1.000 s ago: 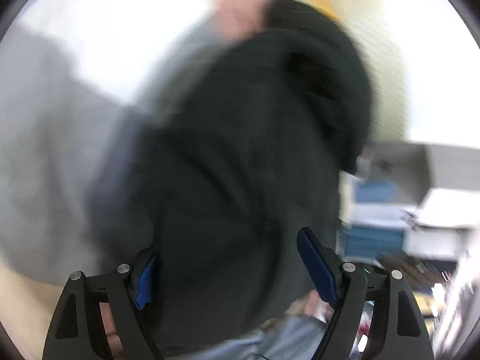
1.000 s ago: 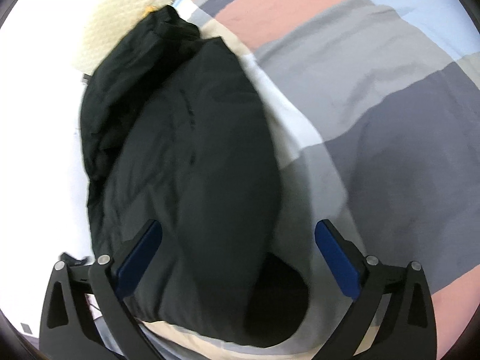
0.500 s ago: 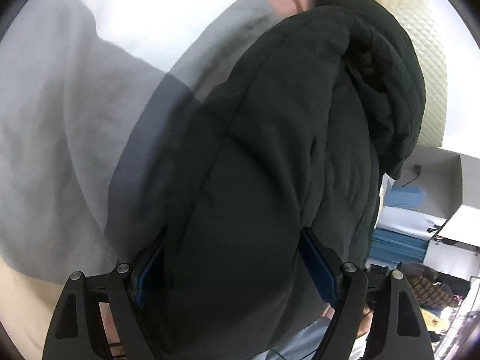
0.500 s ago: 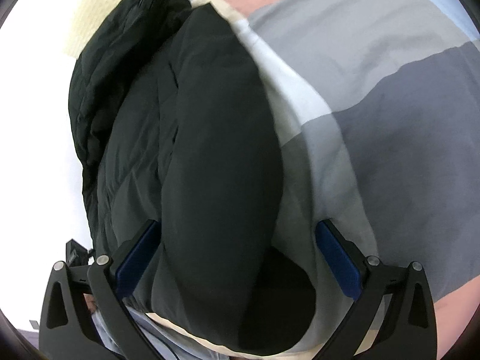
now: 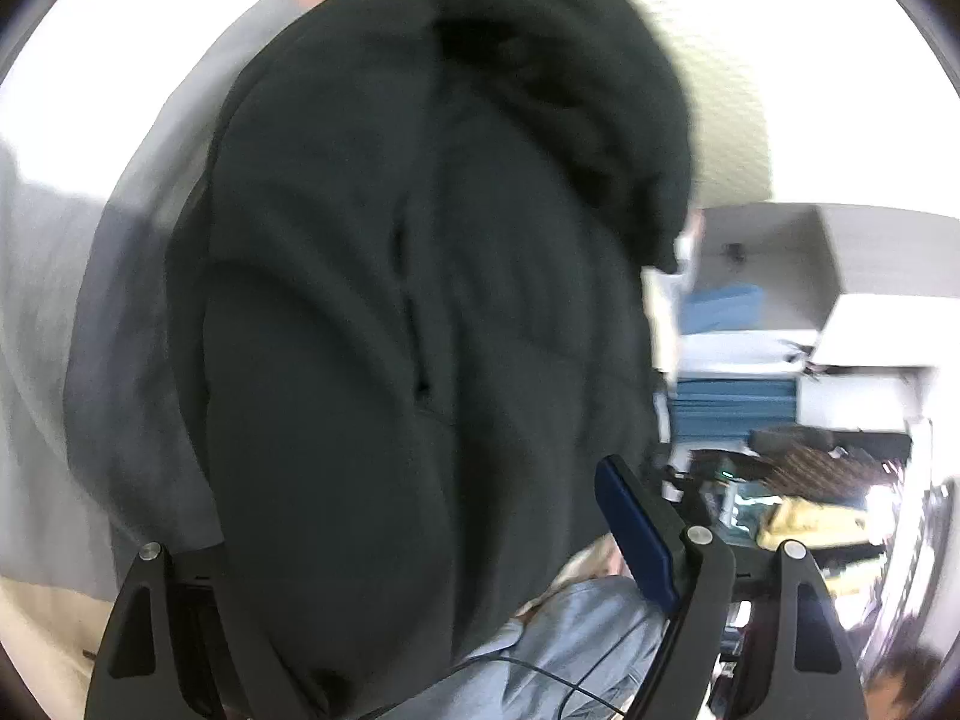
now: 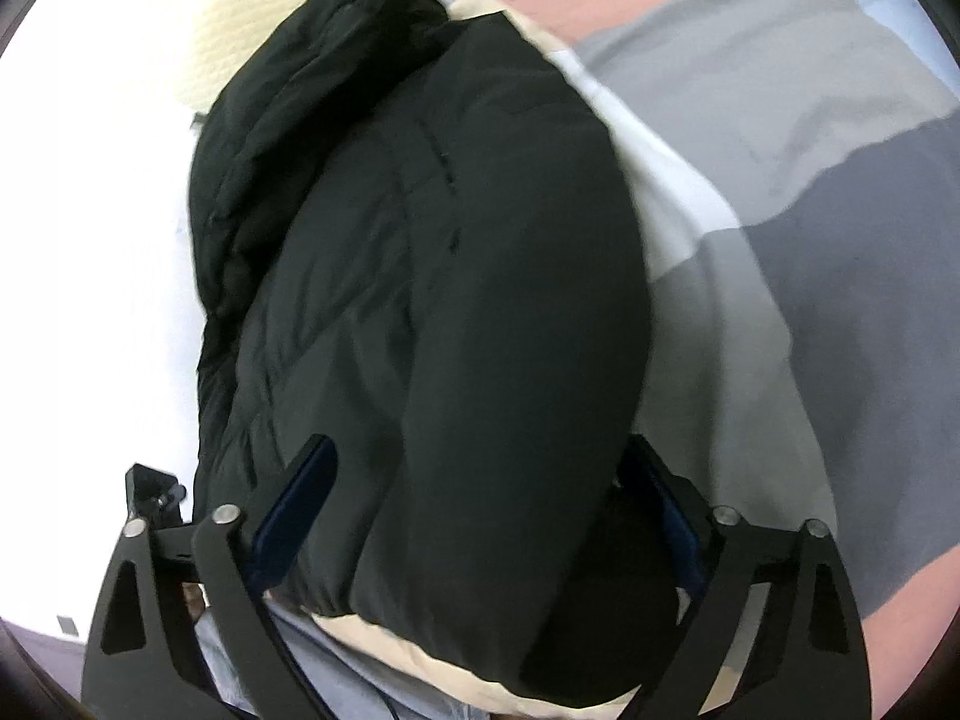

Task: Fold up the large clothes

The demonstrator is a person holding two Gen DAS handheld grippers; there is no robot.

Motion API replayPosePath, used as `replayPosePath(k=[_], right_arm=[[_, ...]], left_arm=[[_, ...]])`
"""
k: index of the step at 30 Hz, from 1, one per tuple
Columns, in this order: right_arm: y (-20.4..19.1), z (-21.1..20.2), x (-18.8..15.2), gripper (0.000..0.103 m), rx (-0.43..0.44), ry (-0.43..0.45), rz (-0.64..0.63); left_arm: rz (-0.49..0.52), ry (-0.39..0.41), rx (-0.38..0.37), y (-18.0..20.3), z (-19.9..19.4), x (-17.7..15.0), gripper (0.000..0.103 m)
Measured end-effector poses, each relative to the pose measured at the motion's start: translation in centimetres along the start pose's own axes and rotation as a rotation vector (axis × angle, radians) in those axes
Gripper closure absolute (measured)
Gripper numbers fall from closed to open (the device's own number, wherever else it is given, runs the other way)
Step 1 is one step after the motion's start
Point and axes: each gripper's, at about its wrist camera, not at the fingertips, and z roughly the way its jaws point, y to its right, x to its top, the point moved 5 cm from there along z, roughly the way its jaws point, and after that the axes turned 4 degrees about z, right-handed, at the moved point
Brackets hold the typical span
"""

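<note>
One black puffer jacket (image 6: 432, 300) lies bundled lengthwise on a bed, its near hem at the bed's near edge and its far end reaching toward the cream quilted headboard (image 6: 252, 24). The patchwork bedcover (image 6: 810, 180), in grey, slate, pink and pale blue blocks, stretches bare to the jacket's right in the right wrist view, giving open room on that side; a white wall (image 6: 90, 240) closes off the other side.

Two claws work the near end. The right claw (image 6: 480, 510) straddles the jacket's thick rolled fold; its jaws have just been closing and both blue pads now meet the fabric, clenched on the bulk. The left claw (image 5: 420, 540) is set over the same garment: its left pad is buried under the fabric, while the right blue pad (image 5: 636, 534) stands clear of the jacket's edge, so the claw is released.

Beyond the bed's edge in the blurred left wrist view sit stacked boxes and blue bins (image 5: 738, 408). Pale denim (image 5: 576, 648) of the person shows below.
</note>
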Motion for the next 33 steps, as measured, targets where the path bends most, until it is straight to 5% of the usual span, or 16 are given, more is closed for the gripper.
replayPosePath(k=[5,9,14,19,26,33], right_arm=[[0.6,-0.4,-0.1,0.017,-0.058,0.044,0.006],[0.1,0.1,-0.1,0.02,-0.059,0.024,-0.012],[-1.2,0.2,-0.4,0.053,-0.039,0.036,-0.061],[-3.0,-1.3,-1.0,0.074,-0.023,0.114,-0.15],[-7.2,-4.0,-2.7,0.081,-0.109,0.31,-0.362],[-7.8,-7.9,-3.1,0.084,-0.056,0.418,-0.379]], left_arm=[[-0.029,-0.06,0.107,-1.5,2.3,0.3,0.035],[0.021,-0.063,0.12,-0.3,2.8,0.2,0.042],[0.094,-0.058,0.125,1.2,3.0,-0.2,0.061],[0.171,-0.034,0.19,2.5,2.3,-0.7,0.085],[0.204,0.071,0.195,4.3,-0.5,-1.7,0.094],[0.306,0.191,0.257,7.3,-4.5,-2.8,0.096]])
